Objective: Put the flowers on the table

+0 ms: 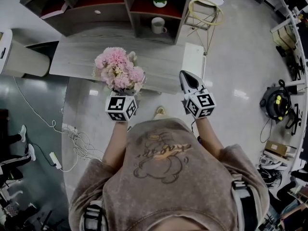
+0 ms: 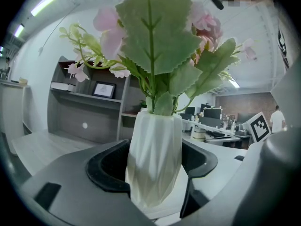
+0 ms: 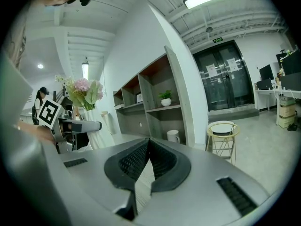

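Flowers: one bunch standing in one vase.
Left gripper: clamping the vase.
Right gripper: pinching nothing, jaws together.
Upper right: one mug, one stool.

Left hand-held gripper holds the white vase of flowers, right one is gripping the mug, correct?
No: the right gripper view shows the right hand-held gripper shut on nothing; the mug stands in the shelf unit. The left hand-held gripper holds the vase.

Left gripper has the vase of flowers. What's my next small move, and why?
Probably ease the left gripper forward and down until the vase stands on the table. Its jaws clamp the vase near the table's front edge; whether its base touches is unclear. The right gripper is shut, empty.
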Demonstrator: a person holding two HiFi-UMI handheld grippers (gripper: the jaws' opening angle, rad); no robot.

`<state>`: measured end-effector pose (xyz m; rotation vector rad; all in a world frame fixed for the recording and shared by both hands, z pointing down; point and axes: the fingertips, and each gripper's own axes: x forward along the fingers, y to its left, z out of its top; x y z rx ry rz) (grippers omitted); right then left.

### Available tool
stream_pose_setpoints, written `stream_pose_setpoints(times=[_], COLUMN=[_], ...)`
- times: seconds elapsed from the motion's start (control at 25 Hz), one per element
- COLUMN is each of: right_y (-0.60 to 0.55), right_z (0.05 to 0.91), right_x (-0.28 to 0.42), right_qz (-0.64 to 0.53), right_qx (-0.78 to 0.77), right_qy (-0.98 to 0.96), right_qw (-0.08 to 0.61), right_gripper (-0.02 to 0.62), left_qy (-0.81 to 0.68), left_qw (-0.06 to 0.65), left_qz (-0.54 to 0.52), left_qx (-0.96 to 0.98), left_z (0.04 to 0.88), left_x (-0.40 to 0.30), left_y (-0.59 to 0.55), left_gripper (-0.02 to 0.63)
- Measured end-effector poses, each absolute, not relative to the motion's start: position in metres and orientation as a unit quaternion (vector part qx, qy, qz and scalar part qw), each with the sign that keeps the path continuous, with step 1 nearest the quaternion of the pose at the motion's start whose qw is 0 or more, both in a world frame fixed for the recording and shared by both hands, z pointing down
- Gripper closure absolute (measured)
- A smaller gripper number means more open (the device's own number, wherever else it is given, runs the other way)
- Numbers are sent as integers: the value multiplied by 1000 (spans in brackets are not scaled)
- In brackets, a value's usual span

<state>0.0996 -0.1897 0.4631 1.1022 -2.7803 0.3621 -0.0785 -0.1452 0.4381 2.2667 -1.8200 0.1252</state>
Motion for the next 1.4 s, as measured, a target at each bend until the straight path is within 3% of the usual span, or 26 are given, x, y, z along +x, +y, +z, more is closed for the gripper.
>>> stream_pose_setpoints(times=[1.4], right_y=[-250], right_z=[459], right_x=[42], right_qz=[123], right_qx=[428], right_qy=[-894], right_qw=[50], right_gripper=[597], left_qy=[-557], left_qw=[90], left_qz=[85], left_qx=[821], left_z=[459], left_x=[-132], left_y=[-256], left_gripper=[268])
